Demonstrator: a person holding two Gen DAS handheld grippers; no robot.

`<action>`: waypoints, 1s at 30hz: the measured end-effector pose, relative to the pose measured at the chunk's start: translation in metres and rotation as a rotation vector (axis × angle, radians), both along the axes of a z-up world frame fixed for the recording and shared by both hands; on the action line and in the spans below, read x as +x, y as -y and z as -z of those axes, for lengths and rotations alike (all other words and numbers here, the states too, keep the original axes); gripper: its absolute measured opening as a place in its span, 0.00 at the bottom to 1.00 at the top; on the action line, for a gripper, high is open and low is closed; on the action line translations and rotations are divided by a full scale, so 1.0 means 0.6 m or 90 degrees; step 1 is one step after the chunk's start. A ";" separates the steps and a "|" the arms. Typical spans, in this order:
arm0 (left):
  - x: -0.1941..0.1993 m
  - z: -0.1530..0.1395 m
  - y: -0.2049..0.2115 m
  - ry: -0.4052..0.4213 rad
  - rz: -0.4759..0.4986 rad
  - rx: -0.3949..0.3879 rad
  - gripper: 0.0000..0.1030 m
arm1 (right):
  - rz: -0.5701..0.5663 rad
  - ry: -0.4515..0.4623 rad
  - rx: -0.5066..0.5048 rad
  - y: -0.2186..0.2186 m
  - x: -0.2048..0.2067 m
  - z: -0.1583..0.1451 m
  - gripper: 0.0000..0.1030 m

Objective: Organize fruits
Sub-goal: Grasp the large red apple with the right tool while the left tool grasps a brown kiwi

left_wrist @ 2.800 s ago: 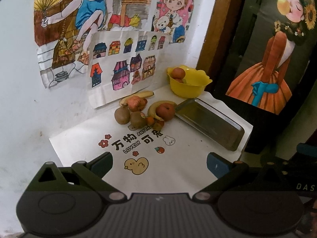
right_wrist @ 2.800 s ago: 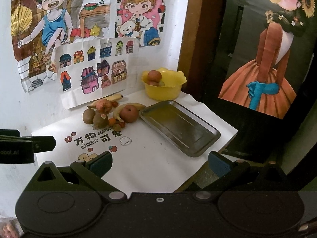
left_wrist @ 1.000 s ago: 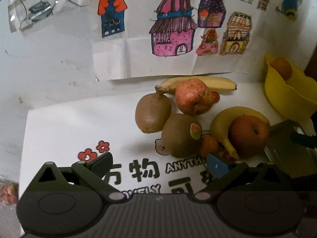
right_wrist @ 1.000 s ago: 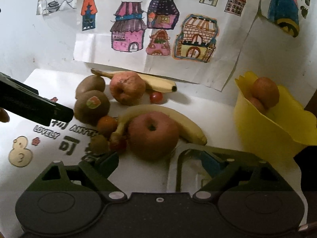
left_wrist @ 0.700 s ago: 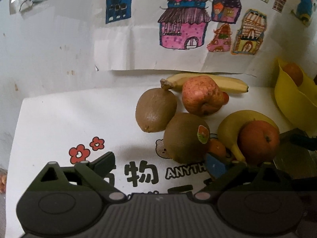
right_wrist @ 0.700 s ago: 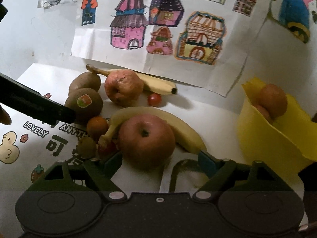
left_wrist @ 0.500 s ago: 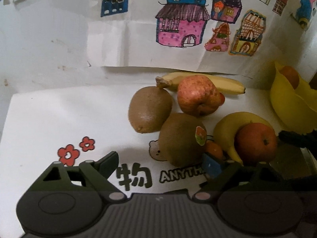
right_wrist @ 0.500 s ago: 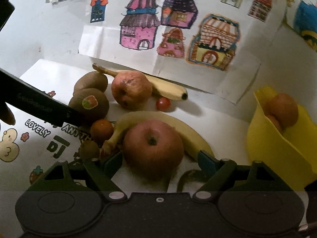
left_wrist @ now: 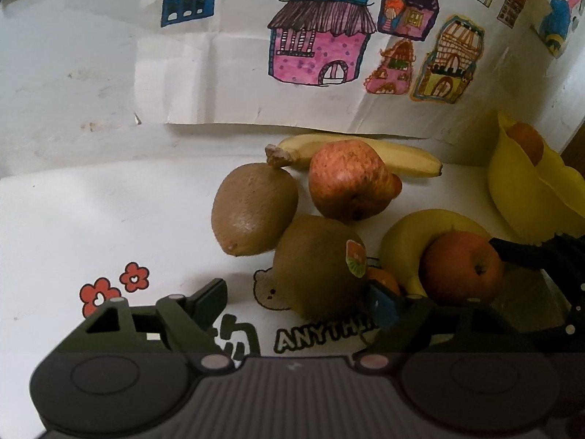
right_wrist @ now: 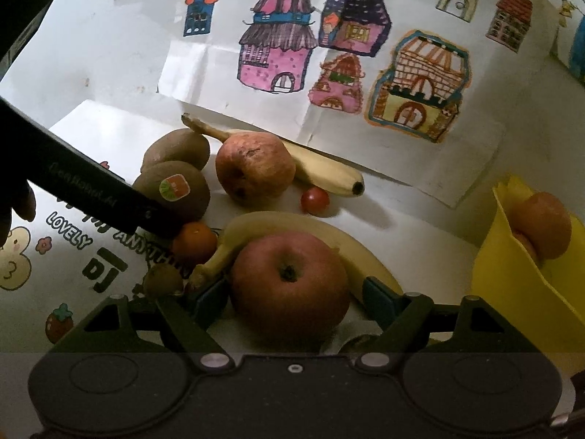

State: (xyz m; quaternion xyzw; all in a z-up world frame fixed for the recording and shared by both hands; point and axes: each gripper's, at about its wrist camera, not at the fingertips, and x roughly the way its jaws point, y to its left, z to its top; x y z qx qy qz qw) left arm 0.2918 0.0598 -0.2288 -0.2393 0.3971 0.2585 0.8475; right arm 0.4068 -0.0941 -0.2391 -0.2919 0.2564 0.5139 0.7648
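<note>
Risk we see: right gripper (right_wrist: 292,298), jaws spread round apple (right_wrist: 289,285), not clamped; closing may shove banana (right_wrist: 310,230) behind. Left gripper (left_wrist: 298,303) spread at stickered kiwi (left_wrist: 318,263); tangerine (left_wrist: 382,281) beside fingertip could roll.

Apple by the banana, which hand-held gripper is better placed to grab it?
Right. The right hand-held gripper is open, its fingers flanking the apple; the left faces the stickered kiwi.
</note>
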 end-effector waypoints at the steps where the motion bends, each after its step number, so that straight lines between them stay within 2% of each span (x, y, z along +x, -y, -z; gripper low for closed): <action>1: 0.002 0.000 -0.001 0.002 -0.001 0.000 0.83 | -0.004 0.001 -0.002 -0.002 0.001 0.000 0.79; 6: 0.009 -0.003 -0.009 0.012 -0.011 -0.003 0.82 | -0.024 -0.017 -0.013 -0.013 0.015 0.000 0.77; 11: 0.007 -0.002 -0.011 0.026 -0.023 -0.024 0.74 | -0.032 -0.040 -0.016 -0.016 0.022 0.001 0.71; 15: -0.001 0.000 -0.008 0.038 -0.017 -0.030 0.68 | -0.032 -0.042 -0.012 -0.009 0.019 0.001 0.71; 23: -0.004 0.000 -0.010 0.038 0.009 -0.019 0.67 | -0.056 -0.038 -0.017 -0.007 0.022 0.001 0.71; 30: 0.020 0.006 -0.013 0.030 0.001 -0.023 0.71 | -0.076 -0.023 -0.051 -0.014 0.020 0.019 0.72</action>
